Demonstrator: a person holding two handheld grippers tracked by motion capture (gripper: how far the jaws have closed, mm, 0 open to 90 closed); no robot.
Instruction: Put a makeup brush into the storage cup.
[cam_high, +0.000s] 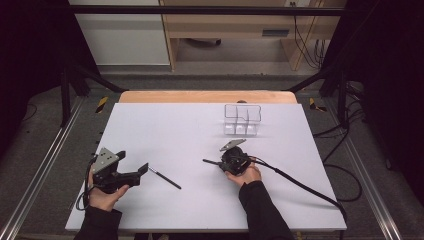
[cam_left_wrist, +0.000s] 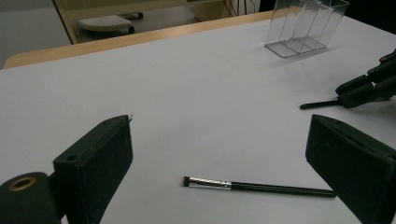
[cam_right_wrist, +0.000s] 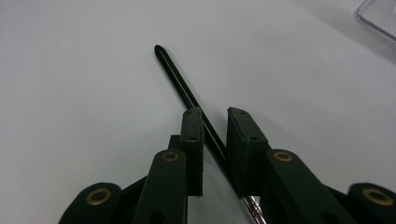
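Your left tool stood wide open, a black brush lying on the surface between its jaws. Your right tool was nearly closed around a second brush, contact unclear.

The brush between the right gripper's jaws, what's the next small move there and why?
Probably close the right gripper the rest of the way. Its jaws straddle the thin black brush, which runs through the gap, but space shows on both sides of the handle, so it isn't clamped yet. Lifting now would likely leave the brush on the white table.

Even, soft overhead light; dark surroundings; slightly soft, low-resolution views.
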